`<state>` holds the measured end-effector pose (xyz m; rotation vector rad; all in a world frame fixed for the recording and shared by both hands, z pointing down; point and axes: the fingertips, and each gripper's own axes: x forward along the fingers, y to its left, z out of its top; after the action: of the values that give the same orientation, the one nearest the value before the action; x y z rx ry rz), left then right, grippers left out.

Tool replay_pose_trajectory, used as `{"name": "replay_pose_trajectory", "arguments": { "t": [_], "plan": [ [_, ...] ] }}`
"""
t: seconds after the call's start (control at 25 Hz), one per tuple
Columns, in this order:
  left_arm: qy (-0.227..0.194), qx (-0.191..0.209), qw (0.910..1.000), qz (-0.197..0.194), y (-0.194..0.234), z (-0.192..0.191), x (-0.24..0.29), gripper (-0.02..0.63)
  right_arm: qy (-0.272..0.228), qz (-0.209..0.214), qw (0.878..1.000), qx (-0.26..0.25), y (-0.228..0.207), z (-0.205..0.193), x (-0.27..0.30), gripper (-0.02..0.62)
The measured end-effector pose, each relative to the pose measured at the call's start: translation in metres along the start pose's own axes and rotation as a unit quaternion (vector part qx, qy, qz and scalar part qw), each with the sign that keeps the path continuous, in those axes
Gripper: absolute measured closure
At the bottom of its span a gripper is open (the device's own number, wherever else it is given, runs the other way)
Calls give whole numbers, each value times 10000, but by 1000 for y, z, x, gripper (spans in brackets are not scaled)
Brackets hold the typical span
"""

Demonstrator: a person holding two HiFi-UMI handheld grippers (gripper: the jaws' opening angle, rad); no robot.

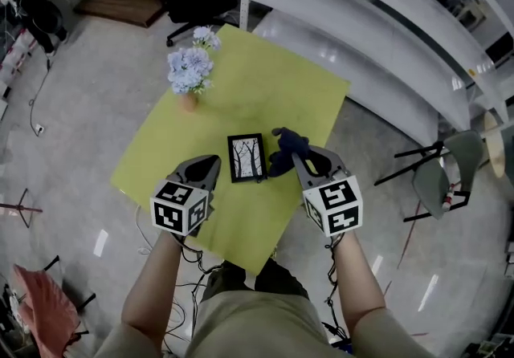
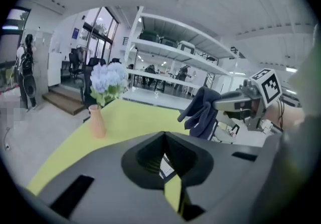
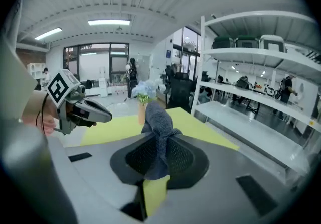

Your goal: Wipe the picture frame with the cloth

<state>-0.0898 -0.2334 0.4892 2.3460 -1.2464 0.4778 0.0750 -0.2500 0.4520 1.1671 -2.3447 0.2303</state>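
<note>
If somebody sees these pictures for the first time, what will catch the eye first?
First comes the bright yellow-green table on the grey floor, with a small black picture frame on its near half. Next is the dark blue cloth, bunched in the shut right gripper just to the right of the frame. A vase of pale blue flowers stands near the table's far left edge.

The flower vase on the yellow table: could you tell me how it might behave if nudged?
The vase looks slim with a small base, while the flowers spread much wider above, so it is probably top-heavy and apt to tip. It stands near the edge of the table, so a push might send it off.
</note>
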Motion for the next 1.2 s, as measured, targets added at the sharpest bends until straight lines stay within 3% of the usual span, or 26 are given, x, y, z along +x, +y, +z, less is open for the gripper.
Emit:
{"name": "replay_pose_trajectory", "arguments": {
  "t": [0.32,0.64,0.92,1.08,1.2],
  "plan": [
    [-999,700,9922,237,-26,91,-80,599,-1351,-154,9907,41,9,95,-90,546],
    [-1669,1302,9765,396,-59,141,-156,600,-2243,-246,9742,96,24,145,-171,546],
    [-1764,1605,9702,437,-80,142,-187,600,-2442,-271,9691,209,37,143,-203,546],
    [-1668,1579,9724,407,-84,127,-187,600,-2284,-400,9720,388,40,119,-204,546],
    [-1588,1584,9739,343,-87,114,-185,599,-2044,-269,9777,398,49,104,-200,546]
  ]
}}
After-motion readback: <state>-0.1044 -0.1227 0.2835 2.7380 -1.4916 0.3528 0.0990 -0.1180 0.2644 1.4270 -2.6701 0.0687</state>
